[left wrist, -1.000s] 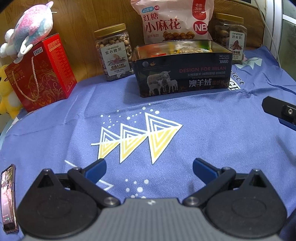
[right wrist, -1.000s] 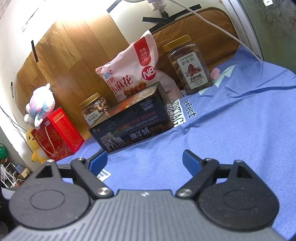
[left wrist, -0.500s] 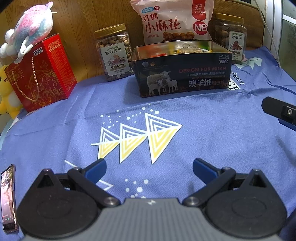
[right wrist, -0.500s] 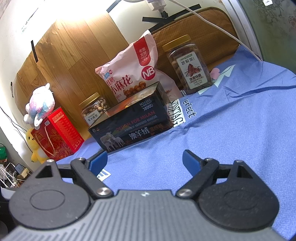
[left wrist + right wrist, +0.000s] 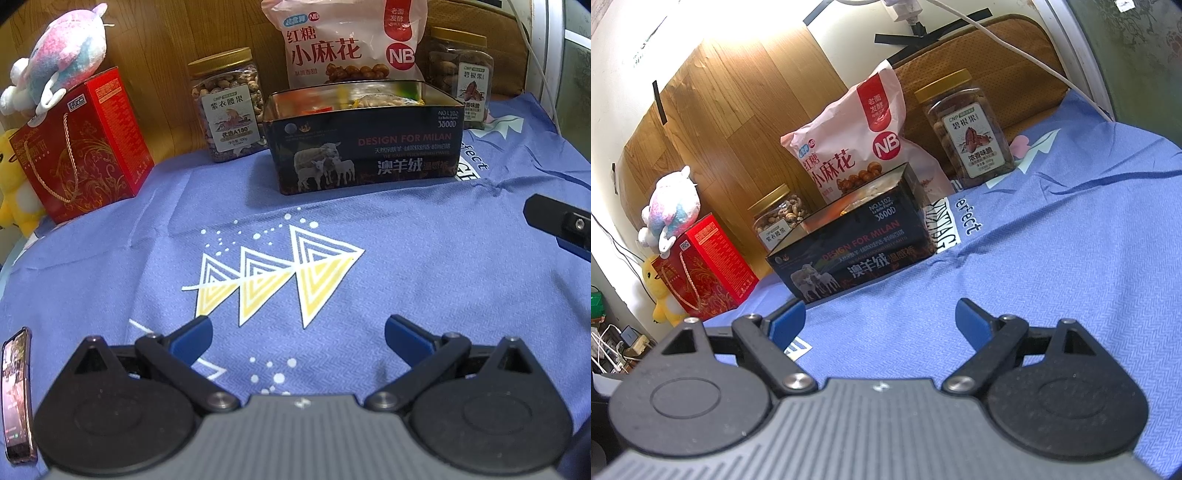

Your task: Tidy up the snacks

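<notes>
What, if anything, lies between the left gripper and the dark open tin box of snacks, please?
Nothing visible: only bare blue printed cloth lies between the open left gripper and the dark open tin box.

two nut jars point(image 5: 228, 107), one snack bag point(image 5: 347, 40), one tin point(image 5: 365, 144), one red box point(image 5: 85, 147).
</notes>
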`<state>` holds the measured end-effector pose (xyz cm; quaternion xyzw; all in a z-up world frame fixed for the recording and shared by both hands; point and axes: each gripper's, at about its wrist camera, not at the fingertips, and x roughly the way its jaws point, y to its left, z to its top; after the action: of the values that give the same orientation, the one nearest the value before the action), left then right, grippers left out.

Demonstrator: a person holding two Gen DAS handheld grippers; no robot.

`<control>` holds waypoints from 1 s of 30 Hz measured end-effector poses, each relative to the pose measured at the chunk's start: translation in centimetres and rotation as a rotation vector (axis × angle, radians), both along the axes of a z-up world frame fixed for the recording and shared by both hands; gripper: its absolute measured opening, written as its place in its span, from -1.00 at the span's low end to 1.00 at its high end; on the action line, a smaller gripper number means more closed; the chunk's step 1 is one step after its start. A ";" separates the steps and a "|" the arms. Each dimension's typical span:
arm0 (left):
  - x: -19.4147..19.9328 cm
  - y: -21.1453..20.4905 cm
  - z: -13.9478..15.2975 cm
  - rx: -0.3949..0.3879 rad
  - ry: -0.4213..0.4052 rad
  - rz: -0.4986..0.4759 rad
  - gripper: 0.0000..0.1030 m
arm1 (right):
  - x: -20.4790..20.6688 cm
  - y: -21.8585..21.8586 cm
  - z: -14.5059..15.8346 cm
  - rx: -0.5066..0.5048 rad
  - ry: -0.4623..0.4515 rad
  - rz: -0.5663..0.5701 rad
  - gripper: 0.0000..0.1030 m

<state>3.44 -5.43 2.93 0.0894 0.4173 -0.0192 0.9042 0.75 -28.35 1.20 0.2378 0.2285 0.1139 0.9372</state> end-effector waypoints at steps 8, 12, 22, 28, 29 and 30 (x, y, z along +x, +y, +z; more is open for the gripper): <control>0.0 0.0 0.1 0.001 0.001 -0.001 1.00 | 0.0 -0.1 0.0 0.000 0.001 0.001 0.75; 0.1 0.0 0.1 0.001 0.000 0.000 1.00 | 0.0 0.0 0.0 0.001 0.001 0.001 0.75; 0.2 0.1 0.2 -0.003 -0.002 0.007 1.00 | 0.0 0.0 0.0 0.000 0.000 0.000 0.75; 0.1 0.1 0.3 -0.004 -0.014 0.005 1.00 | 0.0 0.0 0.0 0.001 0.000 0.001 0.75; 0.0 0.1 0.4 -0.007 -0.024 0.002 1.00 | 0.0 0.0 0.1 0.001 0.000 0.001 0.75; -0.2 0.1 0.5 -0.007 -0.036 -0.003 1.00 | -0.1 0.0 0.0 0.000 0.000 0.000 0.75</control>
<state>3.25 -5.37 3.44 0.0869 0.4009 -0.0203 0.9118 0.69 -28.31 1.24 0.2378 0.2283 0.1140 0.9372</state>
